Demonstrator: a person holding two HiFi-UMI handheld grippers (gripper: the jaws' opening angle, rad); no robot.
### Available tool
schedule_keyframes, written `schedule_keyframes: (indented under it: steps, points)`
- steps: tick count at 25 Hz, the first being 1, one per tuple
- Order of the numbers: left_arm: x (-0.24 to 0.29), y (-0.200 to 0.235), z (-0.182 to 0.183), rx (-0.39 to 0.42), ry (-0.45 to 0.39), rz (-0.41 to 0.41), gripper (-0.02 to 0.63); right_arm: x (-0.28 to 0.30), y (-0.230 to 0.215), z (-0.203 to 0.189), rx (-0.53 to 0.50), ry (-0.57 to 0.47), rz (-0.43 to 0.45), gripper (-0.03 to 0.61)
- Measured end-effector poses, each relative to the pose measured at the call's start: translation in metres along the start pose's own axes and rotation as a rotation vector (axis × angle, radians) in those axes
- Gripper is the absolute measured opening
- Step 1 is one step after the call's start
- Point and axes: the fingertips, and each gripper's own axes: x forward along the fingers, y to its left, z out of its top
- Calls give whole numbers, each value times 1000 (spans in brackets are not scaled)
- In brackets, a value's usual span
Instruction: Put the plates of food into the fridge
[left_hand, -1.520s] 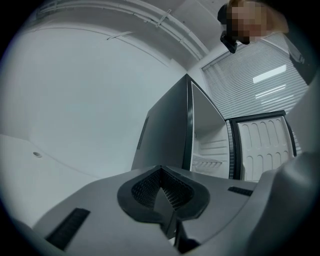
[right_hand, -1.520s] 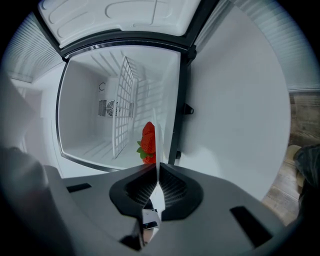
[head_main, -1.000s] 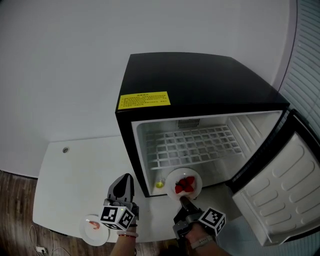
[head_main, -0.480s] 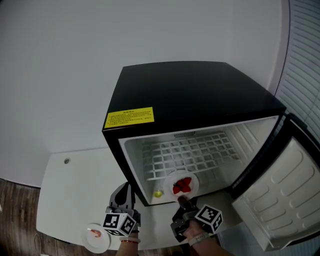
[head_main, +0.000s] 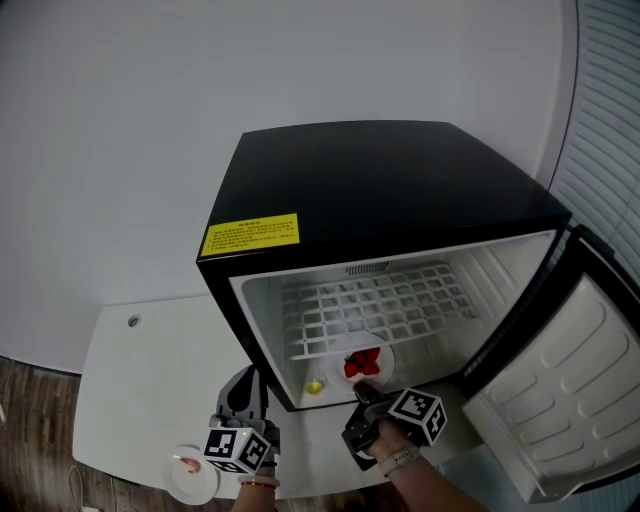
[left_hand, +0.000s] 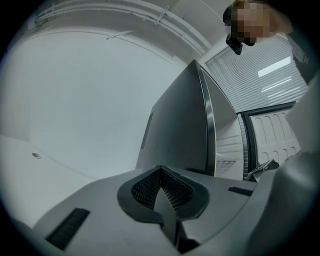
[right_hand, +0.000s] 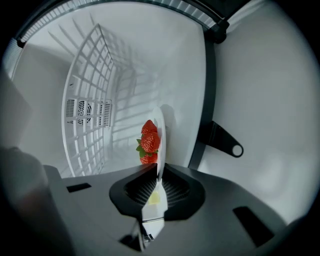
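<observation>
A white plate of strawberries (head_main: 362, 364) hangs just inside the open black fridge (head_main: 380, 190), below its wire shelf (head_main: 375, 300). My right gripper (head_main: 363, 392) is shut on the plate's near rim. The right gripper view shows the plate (right_hand: 160, 145) edge-on between the pads of the right gripper (right_hand: 158, 182), with the strawberries (right_hand: 149, 142) on its left face. A second small plate (head_main: 192, 473) with pinkish food lies at the table's front-left edge. My left gripper (head_main: 246, 392) hovers just right of it. The left gripper (left_hand: 160, 176) is shut, with nothing between its pads.
The fridge door (head_main: 560, 400) stands swung open at the right. A small yellow object (head_main: 315, 386) lies on the fridge floor at the front left. The white table (head_main: 140, 380) has a cable hole (head_main: 133, 321). Window blinds (head_main: 610, 110) are at the far right.
My right gripper has carried the strawberry plate from the fridge's front edge a little deeper inside. The left gripper and the second plate have stayed put.
</observation>
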Motion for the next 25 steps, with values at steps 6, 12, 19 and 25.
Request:
schedule_keyframes:
  steps: [6,12,19,25]
  points:
    - [0,-1,4,-2,-8,-4,6,2,4,-2,-4,46,16,23]
    - [-1,-2,5,-7,-9,-7,6,1,11,-5,28,84,35,132]
    - [-3,-1,6,-15,-13,-8,6,-1,18,-7,-23,108,-3,241]
    - [-4,-1,7,-22,-22,-13,6,-3,20,-11,-93,137,-56,301]
